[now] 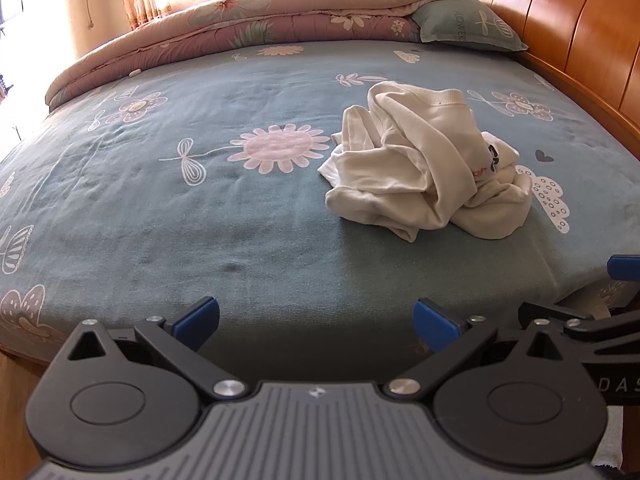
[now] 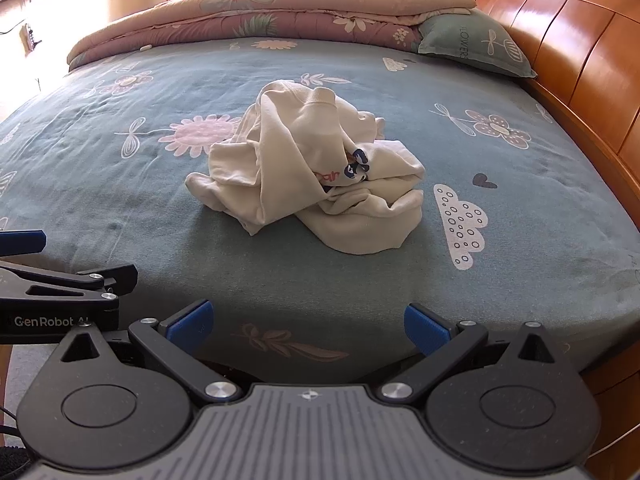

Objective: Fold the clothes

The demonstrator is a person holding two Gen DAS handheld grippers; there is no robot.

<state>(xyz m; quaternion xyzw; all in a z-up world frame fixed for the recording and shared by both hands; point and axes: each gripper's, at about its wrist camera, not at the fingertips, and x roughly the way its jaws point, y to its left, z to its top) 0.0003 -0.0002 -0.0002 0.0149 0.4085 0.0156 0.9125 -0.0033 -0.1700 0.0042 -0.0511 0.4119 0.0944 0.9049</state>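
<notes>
Both hand-held grippers [image 1: 316,322] [image 2: 307,326] wide open, empty

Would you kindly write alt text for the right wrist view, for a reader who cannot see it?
A crumpled cream-white cotton garment lies in a heap on a blue-green floral bedsheet, unfolded. The open right hand-held gripper hangs near the bed's edge, holding nothing. A folded pink floral quilt and a wooden headboard border the bed.

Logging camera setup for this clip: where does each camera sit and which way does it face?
Left wrist: on the left gripper, angled down over the bed's near edge; crumpled white garment lies ahead to the right; right gripper shows at the right edge.
Right wrist: on the right gripper, same downward angle; garment straight ahead; left gripper at the left edge.
Shared: garment, blue floral sheet, wooden headboard; both grippers open, empty.
</notes>
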